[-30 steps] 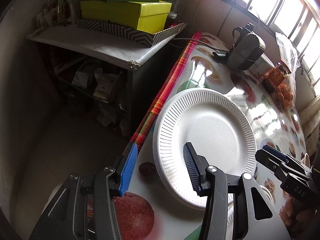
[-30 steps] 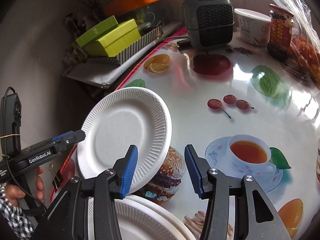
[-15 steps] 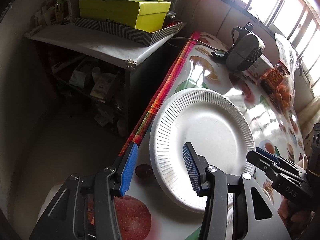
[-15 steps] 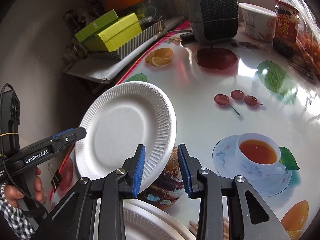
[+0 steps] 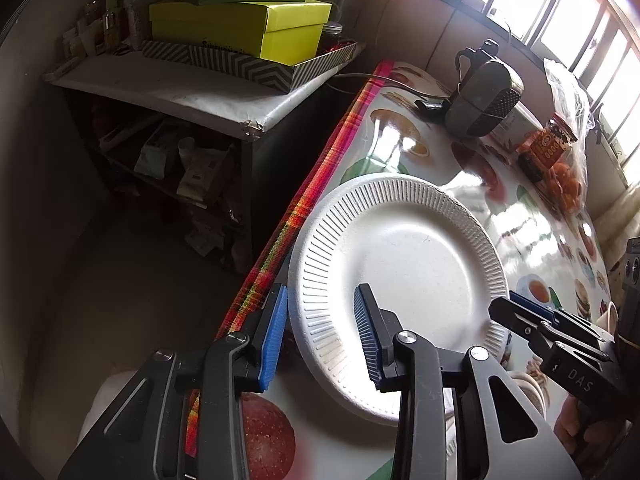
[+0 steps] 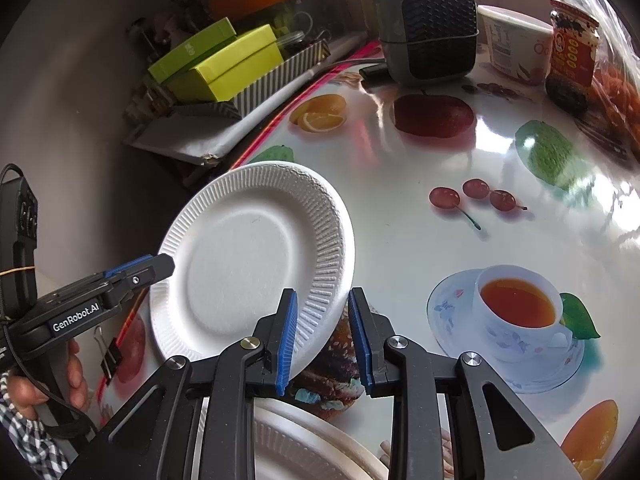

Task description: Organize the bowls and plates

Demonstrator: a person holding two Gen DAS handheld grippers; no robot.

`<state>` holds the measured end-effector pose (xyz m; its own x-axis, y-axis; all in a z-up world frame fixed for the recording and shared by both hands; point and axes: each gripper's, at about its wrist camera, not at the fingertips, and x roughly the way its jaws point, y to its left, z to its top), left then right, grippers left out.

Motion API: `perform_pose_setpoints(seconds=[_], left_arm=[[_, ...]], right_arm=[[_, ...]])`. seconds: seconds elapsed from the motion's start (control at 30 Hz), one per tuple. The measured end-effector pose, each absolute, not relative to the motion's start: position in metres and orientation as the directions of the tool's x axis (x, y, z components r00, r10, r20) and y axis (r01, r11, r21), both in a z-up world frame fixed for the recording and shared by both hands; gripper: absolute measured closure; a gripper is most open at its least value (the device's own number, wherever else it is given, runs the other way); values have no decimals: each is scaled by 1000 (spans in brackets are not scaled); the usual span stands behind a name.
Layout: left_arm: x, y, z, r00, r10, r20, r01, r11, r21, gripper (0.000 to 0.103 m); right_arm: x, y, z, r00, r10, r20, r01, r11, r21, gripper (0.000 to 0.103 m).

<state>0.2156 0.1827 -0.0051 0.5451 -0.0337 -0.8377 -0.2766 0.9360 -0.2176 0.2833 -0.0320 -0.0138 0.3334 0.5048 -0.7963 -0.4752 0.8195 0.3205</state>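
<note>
I have the white ribbed paper plate (image 6: 256,256) lifted and tilted over the table's left edge, above the glossy fruit-printed tablecloth (image 6: 420,216). My right gripper (image 6: 322,334) brackets its rim at about four o'clock; the jaws are closing, the left pad on the rim, the other just off it. My left gripper (image 5: 320,336) straddles the rim at seven o'clock, jaws closing too, pads not yet pressing as far as I can see. To do this well I should finish one pinch squarely on the fluted rim before the other lets go, keep the plate level, then carry it to the stack of white plates (image 6: 304,440) at six o'clock.
</note>
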Motion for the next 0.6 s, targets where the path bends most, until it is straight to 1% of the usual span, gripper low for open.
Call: perform_pose_setpoints(seconds=[0.13, 0.6], left_arm=[[215, 184, -6, 544, -34, -838, -279, 935, -219, 72], [216, 181, 5, 568, -32, -823, -269, 937, -223, 72]], right_arm=[[283, -32, -13, 335, 504, -796, -472, 821, 321, 77], [284, -37, -7, 358, 508, -783, -469, 823, 320, 77]])
